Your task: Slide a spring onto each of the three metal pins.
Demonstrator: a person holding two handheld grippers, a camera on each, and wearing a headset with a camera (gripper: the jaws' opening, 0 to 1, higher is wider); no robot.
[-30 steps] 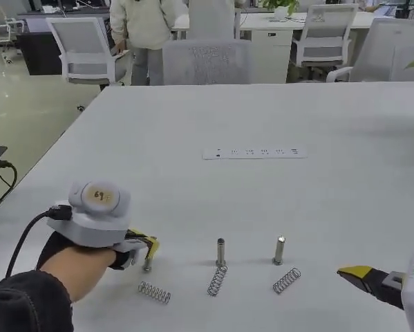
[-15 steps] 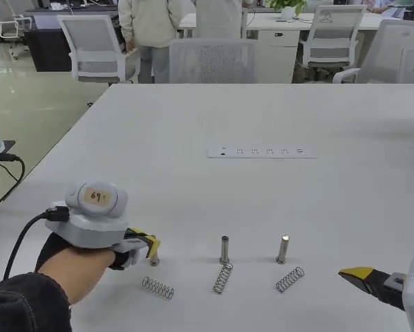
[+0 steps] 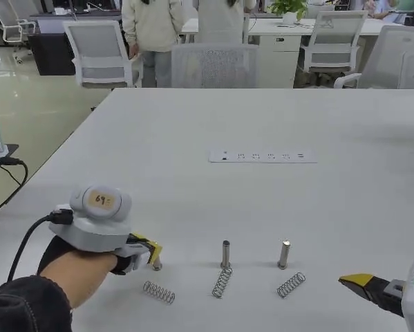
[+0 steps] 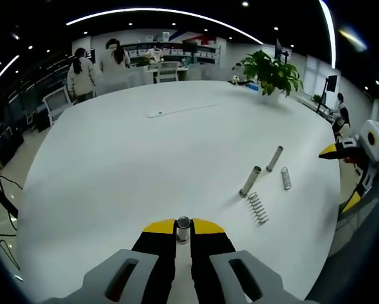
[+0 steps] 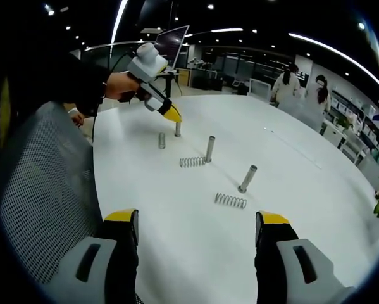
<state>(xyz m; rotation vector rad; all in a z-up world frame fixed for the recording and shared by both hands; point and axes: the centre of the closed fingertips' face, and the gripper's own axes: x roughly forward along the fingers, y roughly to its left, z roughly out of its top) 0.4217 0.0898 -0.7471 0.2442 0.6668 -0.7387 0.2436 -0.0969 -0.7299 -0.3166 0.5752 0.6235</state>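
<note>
My left hand-held gripper is clenched on the left pin; my right hand-held gripper is released. All springs lie on the counter beside the pins. Squeezing crooked could topple this pin.

Head view: bright, even overhead office light. White table almost shadowless, only faint short shadow at base of middle pin. Soft sheen on floor, far left. Near zone sharp, far chairs slightly soft.

Left gripper view: dimmer surround, strong fisheye bend, ceiling light strip stretched into arc. Tabletop pale, perhaps slightly overexposed. Left pin crisp at near edge.

Right gripper view: darkest, spot lamps flaring, mesh chair back dim near left, edges smeared.
</note>
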